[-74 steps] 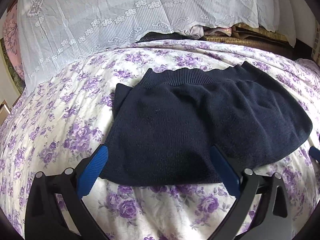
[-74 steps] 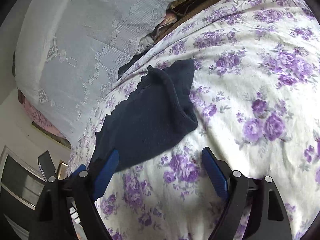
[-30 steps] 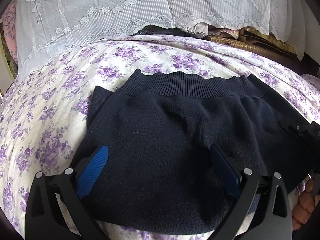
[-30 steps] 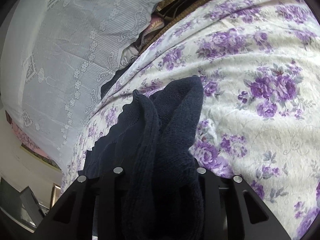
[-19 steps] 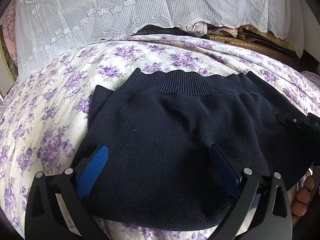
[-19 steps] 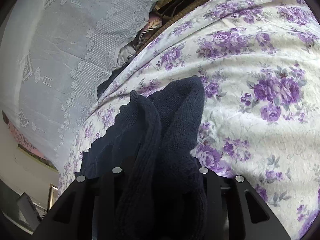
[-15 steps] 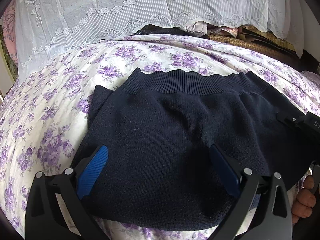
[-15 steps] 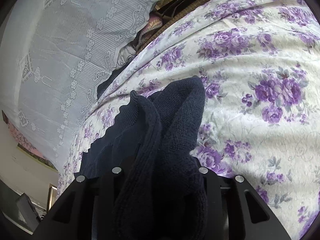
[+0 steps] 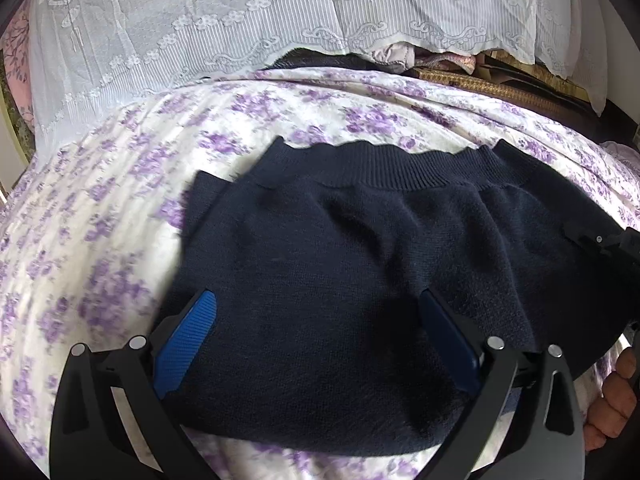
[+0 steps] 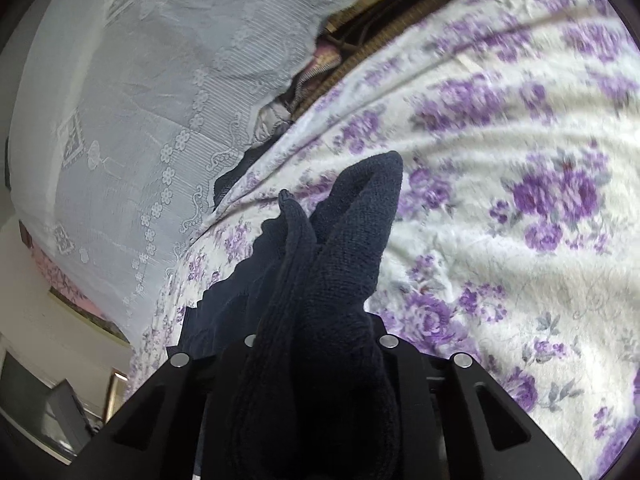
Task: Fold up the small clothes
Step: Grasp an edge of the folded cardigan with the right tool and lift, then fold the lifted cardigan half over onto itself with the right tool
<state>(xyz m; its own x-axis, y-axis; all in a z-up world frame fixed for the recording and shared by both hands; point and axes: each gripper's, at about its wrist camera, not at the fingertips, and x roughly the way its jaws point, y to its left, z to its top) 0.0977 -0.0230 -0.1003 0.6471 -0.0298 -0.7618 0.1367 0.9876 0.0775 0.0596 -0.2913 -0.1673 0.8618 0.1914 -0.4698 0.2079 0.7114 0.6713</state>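
Observation:
A navy knit garment (image 9: pixel 340 260) with a ribbed waistband lies flat on the floral bedspread (image 9: pixel 120 200). My left gripper (image 9: pixel 316 300) is open just above its near hem, blue pads wide apart with cloth lying beneath them. My right gripper (image 10: pixel 316 340) holds the garment's right edge. Its jaws are closing, and a thick bunch of navy knit (image 10: pixel 340 260) stands up between the fingers and hides the pads. In the left wrist view the right gripper (image 9: pixel 600 240) shows at the garment's right side, with a person's fingers (image 9: pixel 612 400) below it.
A white lace cloth (image 9: pixel 240 20) hangs behind the bed. Folded fabrics and a woven mat (image 9: pixel 460 76) sit under its hem at the back right. Bare bedspread (image 10: pixel 520 240) stretches right of the garment.
Since the earliest frames both grippers came in over the garment and the right one took hold of its right edge. Its fingers have since drawn closer. The cloth wrinkles more on the right.

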